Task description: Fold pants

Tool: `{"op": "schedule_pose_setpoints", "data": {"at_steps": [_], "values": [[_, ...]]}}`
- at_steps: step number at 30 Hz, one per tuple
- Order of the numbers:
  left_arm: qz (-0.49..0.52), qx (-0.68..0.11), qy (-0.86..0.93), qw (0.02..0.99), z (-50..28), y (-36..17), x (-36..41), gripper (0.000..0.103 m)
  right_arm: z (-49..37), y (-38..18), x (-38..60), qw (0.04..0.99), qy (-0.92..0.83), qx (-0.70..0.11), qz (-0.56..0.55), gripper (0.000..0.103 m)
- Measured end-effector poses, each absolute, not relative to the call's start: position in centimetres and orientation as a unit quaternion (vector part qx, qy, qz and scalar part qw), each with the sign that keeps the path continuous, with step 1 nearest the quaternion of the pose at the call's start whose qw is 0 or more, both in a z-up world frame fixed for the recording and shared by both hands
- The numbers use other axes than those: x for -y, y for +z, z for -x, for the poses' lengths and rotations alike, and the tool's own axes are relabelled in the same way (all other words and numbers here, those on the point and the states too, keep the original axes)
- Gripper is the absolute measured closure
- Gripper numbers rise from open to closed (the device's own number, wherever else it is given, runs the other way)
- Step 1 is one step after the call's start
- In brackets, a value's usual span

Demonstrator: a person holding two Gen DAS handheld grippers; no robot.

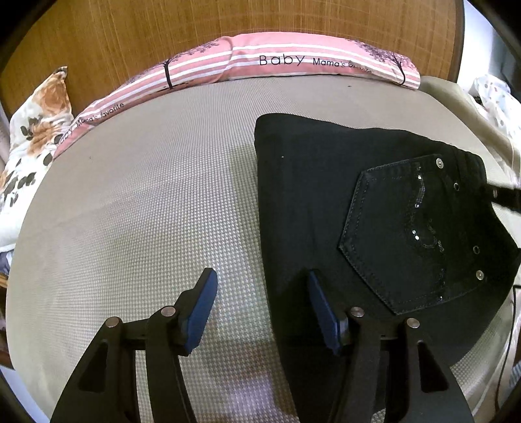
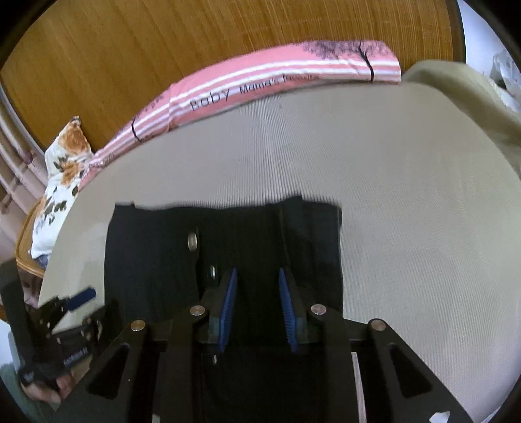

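black pants folded on the bed, both grippers open over them

the folded black denim pants (image 1: 374, 227) lie flat on the beige textured mattress (image 1: 146, 211) of the bed, filling the right half of the left wrist view, with a stitched back pocket and metal rivets facing up at the right. the left gripper (image 1: 262, 302), black with blue pads, has its jaws wide apart and holds nothing; it straddles the left edge of the pants at lower centre, one pad over bare mattress, the other over the black cloth. whether it touches the cloth cannot be told.

in the right wrist view the pants (image 2: 156, 253) sit at centre, running down under the right gripper (image 2: 257, 293). its blue pads stand apart directly over the cloth, gripping nothing. the left gripper (image 2: 81, 297) shows blurred at the lower left of that frame, just beside the pants' left edge.

a pink striped pillow (image 1: 276, 60) printed "baby" lies along the mattress's far edge against a wooden headboard (image 1: 228, 22), with a floral cushion (image 1: 35, 130) at the upper left.
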State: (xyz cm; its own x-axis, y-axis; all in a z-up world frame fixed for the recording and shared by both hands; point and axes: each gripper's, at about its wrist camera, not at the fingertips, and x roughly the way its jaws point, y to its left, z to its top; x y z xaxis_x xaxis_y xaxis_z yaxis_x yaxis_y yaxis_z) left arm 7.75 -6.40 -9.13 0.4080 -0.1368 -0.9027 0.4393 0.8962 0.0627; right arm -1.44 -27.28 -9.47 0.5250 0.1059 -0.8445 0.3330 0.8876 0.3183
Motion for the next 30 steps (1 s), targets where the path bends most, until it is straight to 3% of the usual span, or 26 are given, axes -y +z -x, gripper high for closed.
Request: {"op": "schedule_pose_setpoints", "data": {"at_steps": [13,24,28,30], "values": [[-0.141,-0.512,-0.173,0.830,-6.5,-9.3,5.7,0.039,5.0,-9.7,26.6,0.832,-0.040,-0.494,-0.248,0.079],[-0.122,-0.532,-0.173,0.819,-6.6,-9.2,4.8,0.034,5.5,-8.8,27.0,0.824,-0.011,-0.499,-0.268,0.068],[-0.105,-0.546,-0.176,0.812,-7.1,-9.2,4.3,0.034,5.9,-8.0,27.8,0.826,-0.015,-0.493,-0.274,0.052],[-0.095,-0.552,-0.182,0.808,-7.2,-9.2,4.1,0.034,6.0,-7.8,28.5,0.826,-0.017,-0.489,-0.278,0.051]]}}
